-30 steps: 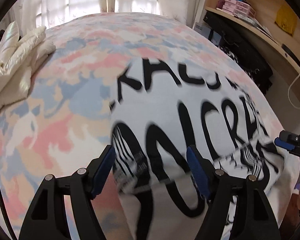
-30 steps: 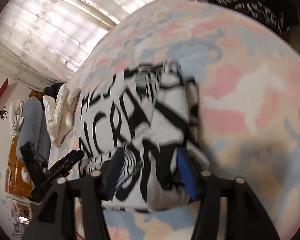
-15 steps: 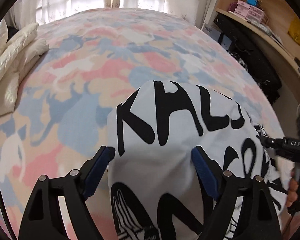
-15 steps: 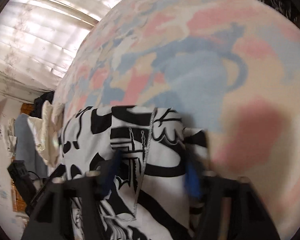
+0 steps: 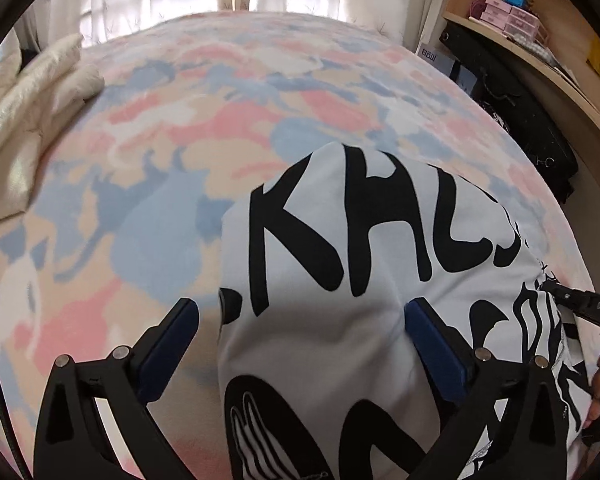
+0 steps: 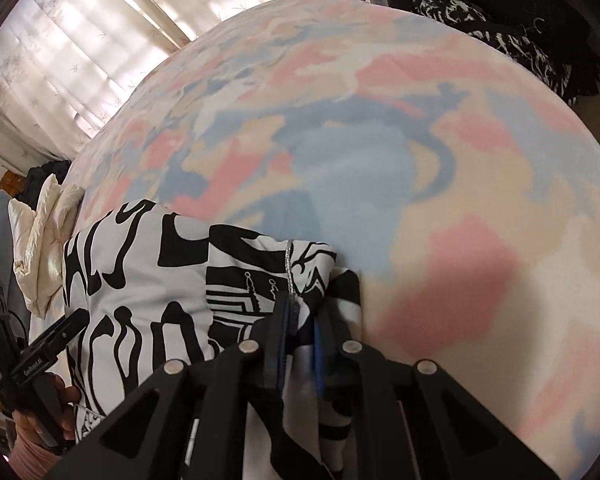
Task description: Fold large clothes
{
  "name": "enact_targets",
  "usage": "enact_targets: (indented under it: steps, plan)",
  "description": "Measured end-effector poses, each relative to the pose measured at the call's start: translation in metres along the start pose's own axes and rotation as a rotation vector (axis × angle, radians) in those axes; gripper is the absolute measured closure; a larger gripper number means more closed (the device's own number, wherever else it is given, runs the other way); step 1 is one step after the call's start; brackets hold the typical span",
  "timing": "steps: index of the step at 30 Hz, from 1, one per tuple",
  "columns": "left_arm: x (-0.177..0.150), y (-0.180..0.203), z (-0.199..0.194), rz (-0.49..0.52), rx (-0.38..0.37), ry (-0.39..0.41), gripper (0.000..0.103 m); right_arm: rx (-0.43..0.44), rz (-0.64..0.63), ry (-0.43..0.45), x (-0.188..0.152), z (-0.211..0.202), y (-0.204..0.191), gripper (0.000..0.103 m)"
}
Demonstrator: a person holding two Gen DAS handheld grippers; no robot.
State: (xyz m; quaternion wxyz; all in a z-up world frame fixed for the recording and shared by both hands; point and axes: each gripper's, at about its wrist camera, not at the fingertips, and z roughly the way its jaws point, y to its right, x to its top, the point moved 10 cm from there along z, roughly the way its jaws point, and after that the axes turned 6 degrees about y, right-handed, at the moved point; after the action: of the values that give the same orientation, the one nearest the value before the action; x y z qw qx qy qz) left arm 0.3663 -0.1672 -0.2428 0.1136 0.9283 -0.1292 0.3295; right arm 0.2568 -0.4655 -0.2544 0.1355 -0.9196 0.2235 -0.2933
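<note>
A wide bed covered by a soft fleecy blanket [image 5: 228,128] patterned in irregular patches of pink, pale blue, cream and white fills both views, its surface smooth and largely flat. Directly on it, toward the near edge, lies a white garment printed with large black lettering and line drawings [image 5: 340,264], bunched into a thick heap with several layers stacked at its right-hand end [image 6: 180,280]. At the left edge of the bed, well apart from the garment, rests a glossy cream-coloured quilted puffer jacket [image 5: 24,120], crumpled into a loose pile and also visible in the right wrist view [image 6: 40,240].
</note>
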Motion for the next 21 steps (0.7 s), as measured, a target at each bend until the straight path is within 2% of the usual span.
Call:
enact_targets:
  steps: [1,4,6,9,12,14,16,21]
  plan:
    - [0.000,-0.001,-0.004,-0.002,0.011,0.008,0.001,0.011,0.024,0.002,0.000,-0.006,-0.001,0.089]
    - [-0.003,-0.005,-0.021,-0.039,0.038,0.007,0.001,0.027,0.065,0.003,-0.005,-0.028,-0.003,0.087]
    - [-0.007,-0.006,-0.036,-0.077,0.010,0.000,0.001,0.034,0.062,0.010,-0.009,-0.042,-0.007,0.085]
    - [-0.011,-0.011,-0.058,-0.094,0.010,0.018,0.001,0.033,0.027,0.038,-0.015,-0.068,-0.017,0.079]
    - [-0.019,-0.013,-0.083,-0.065,0.030,0.014,0.001,0.066,-0.006,0.056,-0.021,-0.092,-0.033,0.077]
    - [-0.024,-0.013,-0.097,-0.042,0.027,0.015,0.001,0.069,-0.045,0.068,-0.025,-0.106,-0.044,0.071]
    - [-0.028,-0.012,-0.115,-0.024,0.015,0.016,0.001,0.062,-0.083,0.087,-0.029,-0.119,-0.054,0.057]
    - [-0.030,-0.015,-0.149,-0.009,0.028,0.046,0.001,0.081,-0.144,0.103,-0.037,-0.143,-0.078,0.053]
